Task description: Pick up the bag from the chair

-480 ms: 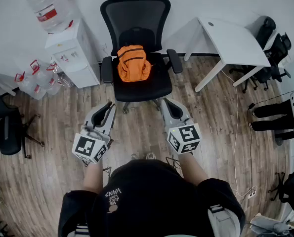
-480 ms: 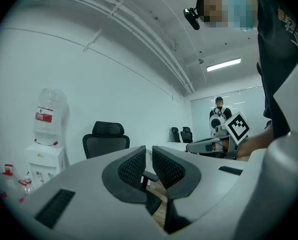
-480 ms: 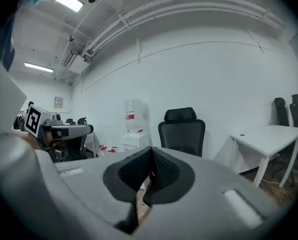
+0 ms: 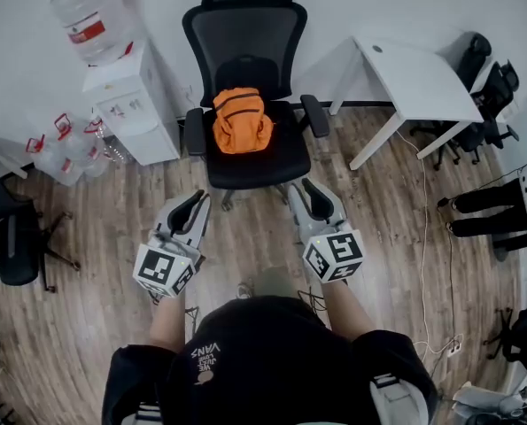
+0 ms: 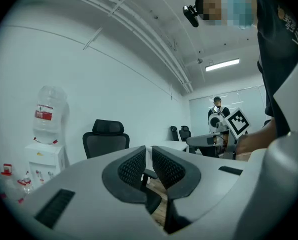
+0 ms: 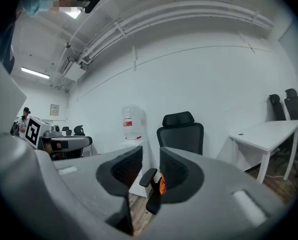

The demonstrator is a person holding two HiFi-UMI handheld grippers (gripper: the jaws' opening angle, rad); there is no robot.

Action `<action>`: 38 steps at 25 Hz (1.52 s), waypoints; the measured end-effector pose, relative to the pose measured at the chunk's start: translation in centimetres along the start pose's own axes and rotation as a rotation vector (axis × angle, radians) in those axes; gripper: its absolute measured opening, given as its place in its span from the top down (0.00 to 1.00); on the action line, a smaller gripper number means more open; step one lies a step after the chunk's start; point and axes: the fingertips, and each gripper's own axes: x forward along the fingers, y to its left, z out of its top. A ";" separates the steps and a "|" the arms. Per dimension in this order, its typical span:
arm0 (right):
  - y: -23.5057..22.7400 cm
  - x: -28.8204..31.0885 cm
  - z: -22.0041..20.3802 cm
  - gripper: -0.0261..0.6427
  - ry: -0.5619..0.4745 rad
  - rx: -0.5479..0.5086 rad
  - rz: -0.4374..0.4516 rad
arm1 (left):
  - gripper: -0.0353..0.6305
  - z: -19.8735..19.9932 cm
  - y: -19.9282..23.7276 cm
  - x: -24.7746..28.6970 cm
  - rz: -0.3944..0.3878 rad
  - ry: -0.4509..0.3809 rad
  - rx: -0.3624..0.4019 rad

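Sitting on the seat of the black office chair (image 4: 245, 38), the orange bag (image 4: 242, 120) lay toward the back of the cushion, between the two armrests and close against the mesh backrest, with its dark zip lines facing up. Neither claw touched it. Both were held level in front of the chair, well short of the seat and pointing toward it. The left gripper (image 4: 197, 200) was off the chair's left front corner, and in the left gripper view its ribbed pads were drawn almost together, with only a thin slit between them and nothing in it. The right gripper (image 4: 307, 187) was off the right front corner, its jaws standing partly apart and empty. Through that gap the right gripper view showed only an armrest and a sliver of orange, both far beyond the pads. To the left of the chair stood a white water dispenser (image 4: 130, 104) with a large bottle (image 4: 90, 11) on top, and spare bottles (image 4: 64, 144) lay on the wooden floor (image 4: 396, 237) beside it. To the right was a white desk (image 4: 418, 73) — more dark chairs (image 4: 489, 87) were parked beyond it.
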 end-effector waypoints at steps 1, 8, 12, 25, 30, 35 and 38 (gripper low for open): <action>0.0 0.2 0.0 0.80 0.001 0.005 0.002 | 0.89 -0.1 0.3 0.1 0.006 0.002 0.000; -0.8 2.3 -0.3 0.82 0.019 -0.010 0.038 | 0.89 -0.6 1.3 2.1 -0.011 0.007 0.001; -2.8 4.2 -0.4 0.85 0.021 -0.003 0.048 | 0.89 -1.2 2.3 4.5 0.009 0.018 -0.007; -9.7 11.7 -0.4 0.85 0.036 0.004 0.123 | 0.89 -1.9 5.9 13.2 0.083 0.040 0.006; -11.7 14.0 -0.3 0.85 0.040 -0.002 0.161 | 0.89 -2.1 6.8 15.5 0.121 0.040 0.012; -13.2 15.6 -0.6 0.85 0.047 -0.001 0.179 | 0.89 -2.7 7.6 17.0 0.150 0.050 0.012; -13.7 16.3 -0.8 0.85 0.045 0.006 0.180 | 0.89 -3.2 8.2 17.6 0.158 0.059 0.012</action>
